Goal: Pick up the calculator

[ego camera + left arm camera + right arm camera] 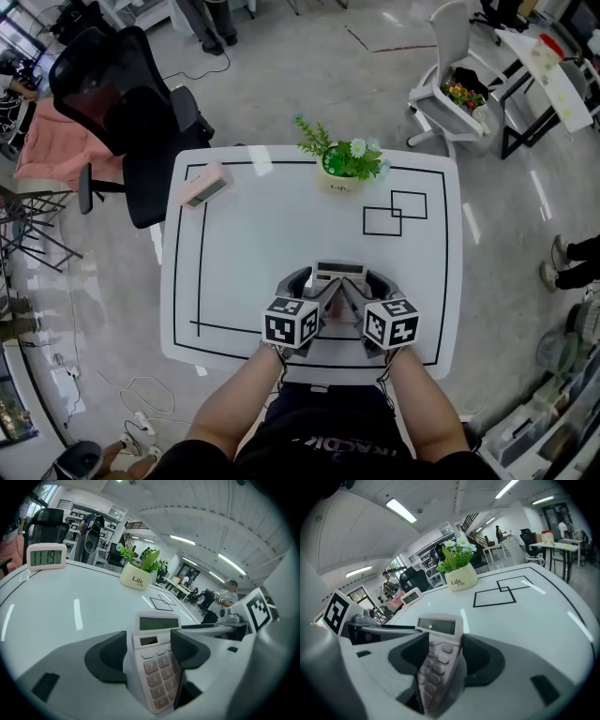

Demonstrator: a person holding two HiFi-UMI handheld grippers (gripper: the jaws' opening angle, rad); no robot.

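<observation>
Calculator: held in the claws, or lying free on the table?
Held: left claw and right claw each have jaws closed on the calculator.

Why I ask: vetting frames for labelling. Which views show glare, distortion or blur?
Head view: sharp, light streaks glaring on the table. Left gripper view: fisheye curves the table edge, corners dark. Right gripper view: same fisheye; the calculator keys are soft.

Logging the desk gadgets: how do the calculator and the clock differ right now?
The calculator is gripped by the left gripper and right gripper near the front edge of the table; the clock stands free at its far left corner. The calculator has number keys; the clock shows only a display. Both look pale pink.
</observation>
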